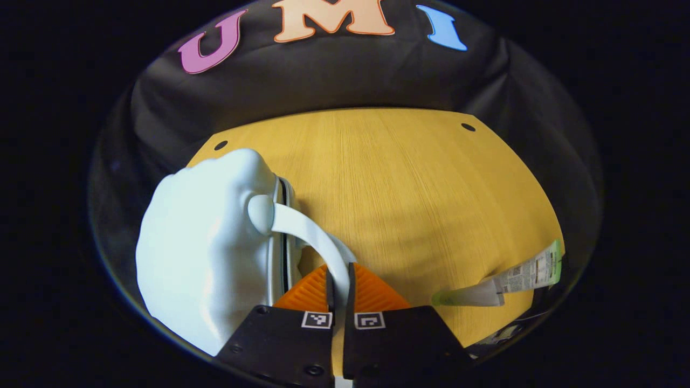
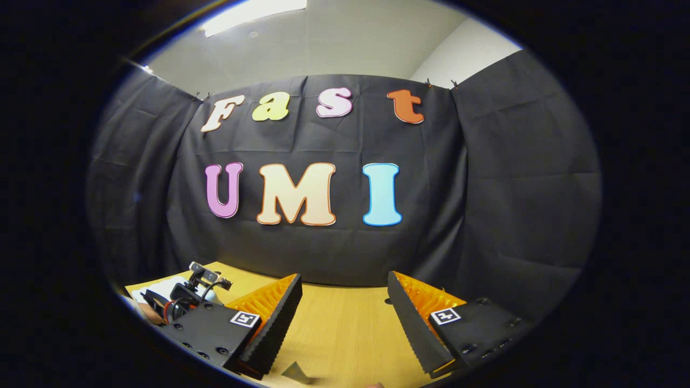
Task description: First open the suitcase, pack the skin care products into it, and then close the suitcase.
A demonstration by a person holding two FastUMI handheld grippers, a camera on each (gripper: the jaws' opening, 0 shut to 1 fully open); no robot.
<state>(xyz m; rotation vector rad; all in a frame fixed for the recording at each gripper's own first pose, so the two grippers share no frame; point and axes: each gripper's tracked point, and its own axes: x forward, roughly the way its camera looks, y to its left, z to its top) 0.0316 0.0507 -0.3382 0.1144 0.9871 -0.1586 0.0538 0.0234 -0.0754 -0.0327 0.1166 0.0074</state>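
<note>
Suitcase (image 1: 205, 248), pale, shut on table (image 1: 409, 183): left gripper (image 1: 339, 288) pinches its handle (image 1: 312, 231) to open it; right gripper (image 2: 345, 318) spread, idle w/ nothing held.

wall: black cloth (image 2: 485, 178) | table: light wood (image 1: 409, 183) | ceiling: pale, lit panel (image 2: 253, 11)
</note>
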